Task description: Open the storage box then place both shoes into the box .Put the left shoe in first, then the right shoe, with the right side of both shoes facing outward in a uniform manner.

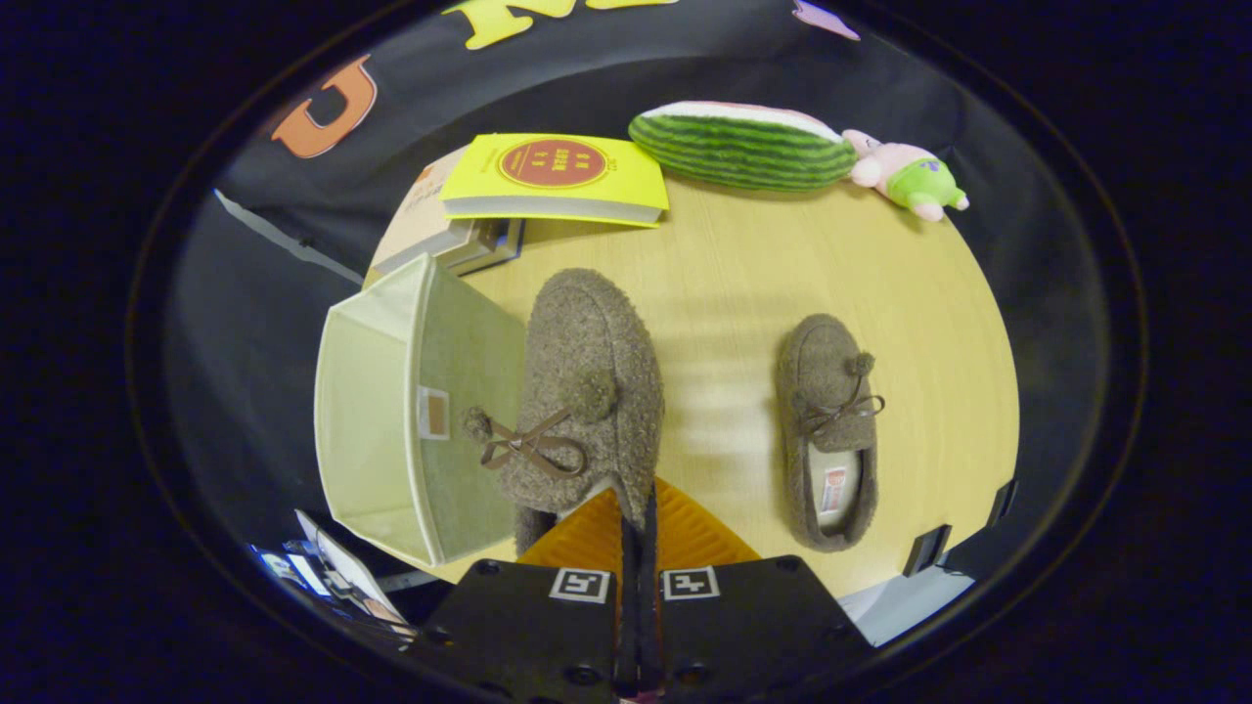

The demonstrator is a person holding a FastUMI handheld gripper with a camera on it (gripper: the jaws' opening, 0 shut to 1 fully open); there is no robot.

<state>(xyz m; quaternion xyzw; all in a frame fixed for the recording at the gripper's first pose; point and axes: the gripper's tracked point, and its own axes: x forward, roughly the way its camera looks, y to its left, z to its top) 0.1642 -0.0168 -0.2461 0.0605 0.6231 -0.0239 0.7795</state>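
My gripper (636, 516) is shut on the rear rim of a brown fuzzy slipper (587, 372) with a bow and pompoms. That slipper hangs toe-forward just ahead of the fingers, tilted on its side, right beside the pale storage box (469, 332). The box stands to the left of the fingers on the wooden table (724, 264). I can see its inner wall, which carries a small label, and a lighter panel (367, 420) angled off to its left. The matching second slipper (827, 430) lies flat on the table to the right, toe pointing away.
Beyond the box a yellow book (553, 176) lies on a stack of books. A watermelon plush (743, 145) and a pink plush toy (905, 174) sit along the table's far edge. Some papers (333, 572) lie low on the left, off the table.
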